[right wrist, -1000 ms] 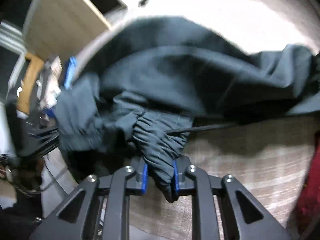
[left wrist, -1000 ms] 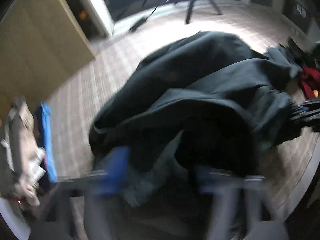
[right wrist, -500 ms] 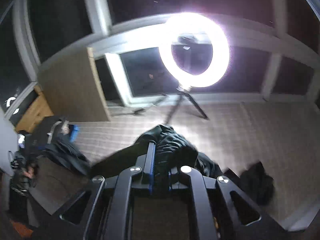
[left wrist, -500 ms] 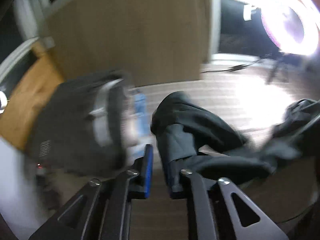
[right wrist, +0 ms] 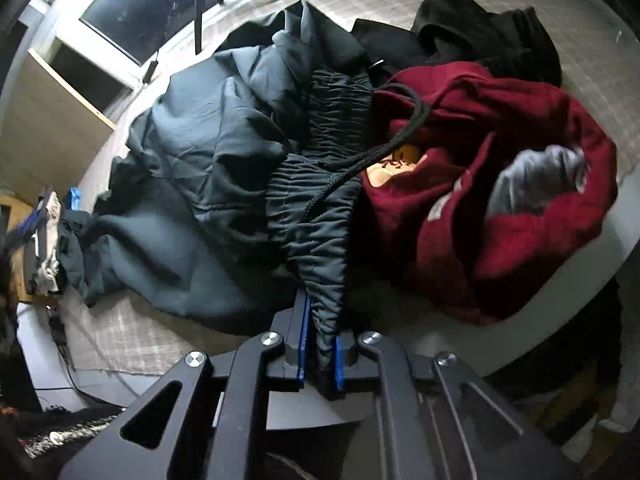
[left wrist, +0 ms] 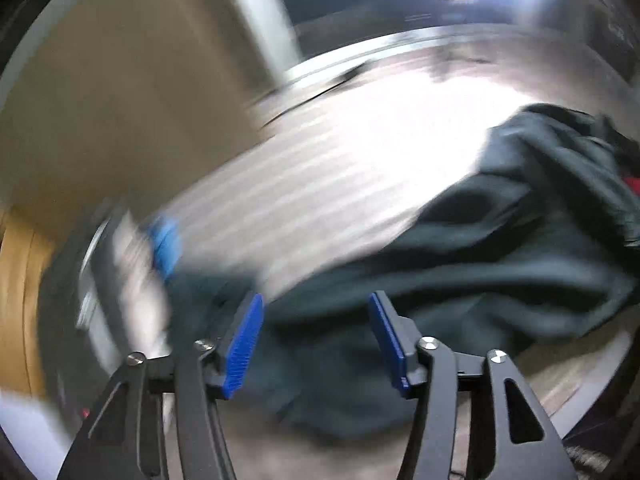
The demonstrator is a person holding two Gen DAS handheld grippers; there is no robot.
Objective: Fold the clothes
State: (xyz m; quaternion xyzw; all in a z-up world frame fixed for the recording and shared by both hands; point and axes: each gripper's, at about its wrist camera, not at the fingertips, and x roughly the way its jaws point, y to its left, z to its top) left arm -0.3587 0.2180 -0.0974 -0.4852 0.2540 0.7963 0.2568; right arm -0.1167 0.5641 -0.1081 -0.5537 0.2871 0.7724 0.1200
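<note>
**Right gripper clamps the waistband while the left gripper stands open above the cloth**

Left wrist view: the picture is heavily smeared. The left gripper [left wrist: 316, 340] has its blue pads [left wrist: 242, 346] set well apart, and its jaws have just been opening; nothing is pinched between them. Below and beyond the pads lies the dark grey-green garment [left wrist: 480, 248], spread from the lower middle up to the right edge of the view, resting on a pale, striped-looking tabletop [left wrist: 320, 168]. Whether the cloth touches the pads cannot be told through the blur. A small blue object [left wrist: 166, 240] shows at the left, too blurred to identify. A sliver of red cloth [left wrist: 630, 182] peeks out at the far right, behind the dark garment.

Right wrist view: this picture is sharp. The right gripper [right wrist: 320, 354] is closed almost fully, its blue pads pressing on the gathered elastic waistband [right wrist: 320, 216] of the dark garment, which runs up from the jaws through the middle of the view. A black drawstring [right wrist: 384, 148] loops across the waistband. The rest of the garment is bunched to the left on the checked tabletop. Just right of the waistband, touching it, lies a crumpled maroon sweatshirt [right wrist: 520, 128] with a grey lining showing. A black garment [right wrist: 480, 28] sits behind it.
</note>
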